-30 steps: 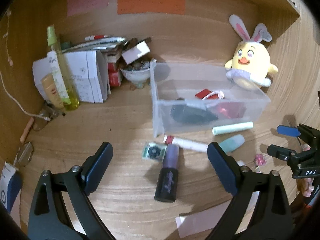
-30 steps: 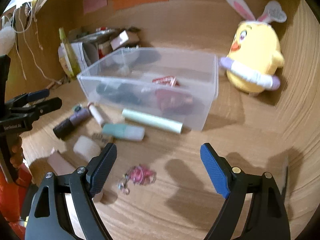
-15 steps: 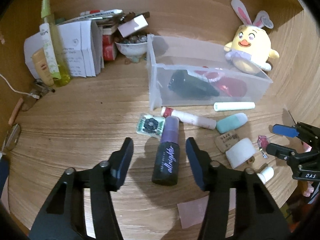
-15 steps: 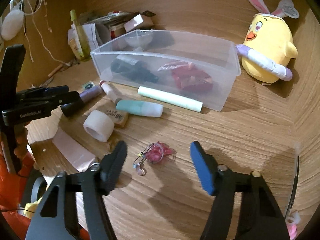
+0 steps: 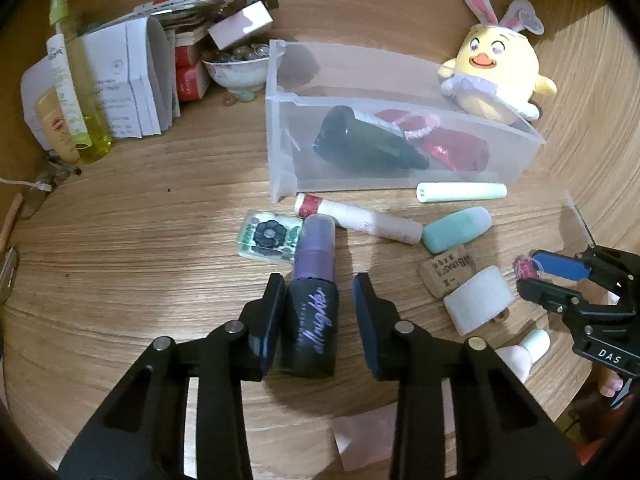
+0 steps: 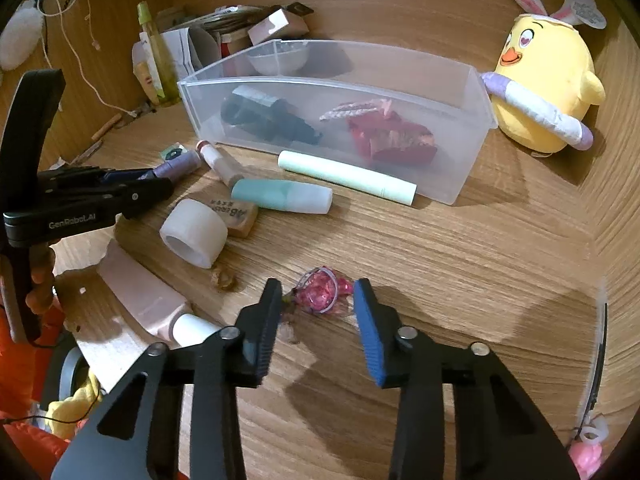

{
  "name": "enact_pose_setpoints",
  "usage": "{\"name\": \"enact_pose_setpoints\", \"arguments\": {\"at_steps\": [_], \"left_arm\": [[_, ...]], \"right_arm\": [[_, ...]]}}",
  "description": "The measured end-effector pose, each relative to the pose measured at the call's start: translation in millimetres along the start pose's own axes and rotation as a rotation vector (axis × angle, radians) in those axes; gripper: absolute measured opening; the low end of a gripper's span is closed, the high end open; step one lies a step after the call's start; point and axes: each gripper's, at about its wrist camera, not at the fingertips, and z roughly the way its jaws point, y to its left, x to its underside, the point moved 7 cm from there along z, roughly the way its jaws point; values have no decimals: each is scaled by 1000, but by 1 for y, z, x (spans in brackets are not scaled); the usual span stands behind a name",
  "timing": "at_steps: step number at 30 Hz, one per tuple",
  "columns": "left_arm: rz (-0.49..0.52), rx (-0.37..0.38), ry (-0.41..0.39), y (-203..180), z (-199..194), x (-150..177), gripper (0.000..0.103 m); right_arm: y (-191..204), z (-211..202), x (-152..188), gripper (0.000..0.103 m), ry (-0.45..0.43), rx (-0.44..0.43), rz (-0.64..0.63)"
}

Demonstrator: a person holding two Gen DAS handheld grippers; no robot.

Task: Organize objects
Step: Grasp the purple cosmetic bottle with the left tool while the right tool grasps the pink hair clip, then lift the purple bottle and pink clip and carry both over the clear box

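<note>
Both my claws have dropped and narrowed. My left gripper point(image 5: 318, 312) is closing around the rigid, slick setting-spray bottle point(image 5: 313, 298) mid-desk; my right gripper point(image 6: 318, 312) is closing around the light pink charm point(image 6: 322, 292), neither yet pinched.

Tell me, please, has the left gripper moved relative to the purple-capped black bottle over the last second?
Yes. The left gripper has come forward and down over the bottle, which lies where it did beside the clear bin; its closing jaws now straddle it.
</note>
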Motion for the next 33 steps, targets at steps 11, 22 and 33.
{"name": "enact_pose_setpoints", "arguments": {"at_steps": [11,22,33], "left_arm": [[13,0,-37,-4,-8,0,25],[-8,-6,-117,-5,-34,-7,25],[-24,27,-215,-11,-67,-28,25]], "right_arm": [[-2,-4,-3,18,-43,17,6],[-10,-29,-25,18,-130,24,33],[-15,-51,-51,18,-220,28,44]]}}
